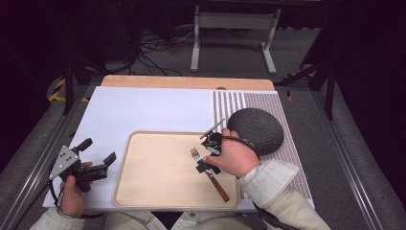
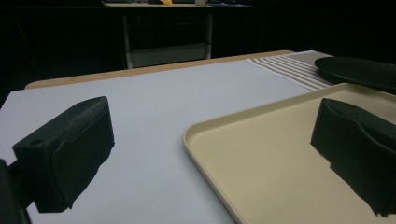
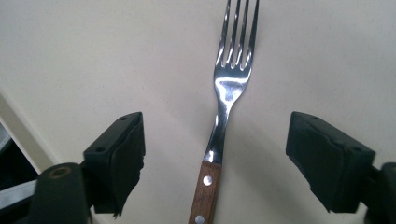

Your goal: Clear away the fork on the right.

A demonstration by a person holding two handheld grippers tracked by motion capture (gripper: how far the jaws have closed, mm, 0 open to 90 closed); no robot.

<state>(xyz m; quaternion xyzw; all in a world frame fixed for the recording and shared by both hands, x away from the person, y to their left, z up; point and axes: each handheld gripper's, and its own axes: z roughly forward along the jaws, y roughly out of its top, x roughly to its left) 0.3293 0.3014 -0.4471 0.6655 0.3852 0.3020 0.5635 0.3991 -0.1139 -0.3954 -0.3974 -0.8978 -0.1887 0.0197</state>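
A fork with steel tines and a riveted wooden handle lies flat on the beige tray, tines toward the far side. My right gripper hovers over its neck, jaws wide apart. In the right gripper view the fork lies between the two black pads and touches neither. My left gripper is held left of the tray over the white mat, open and empty. The left gripper view looks between its spread jaws at the tray's near corner.
A dark round plate sits on the striped placemat right of the tray, close behind my right hand. The white mat stretches beyond the tray to a wooden table edge. A metal stand is on the floor beyond.
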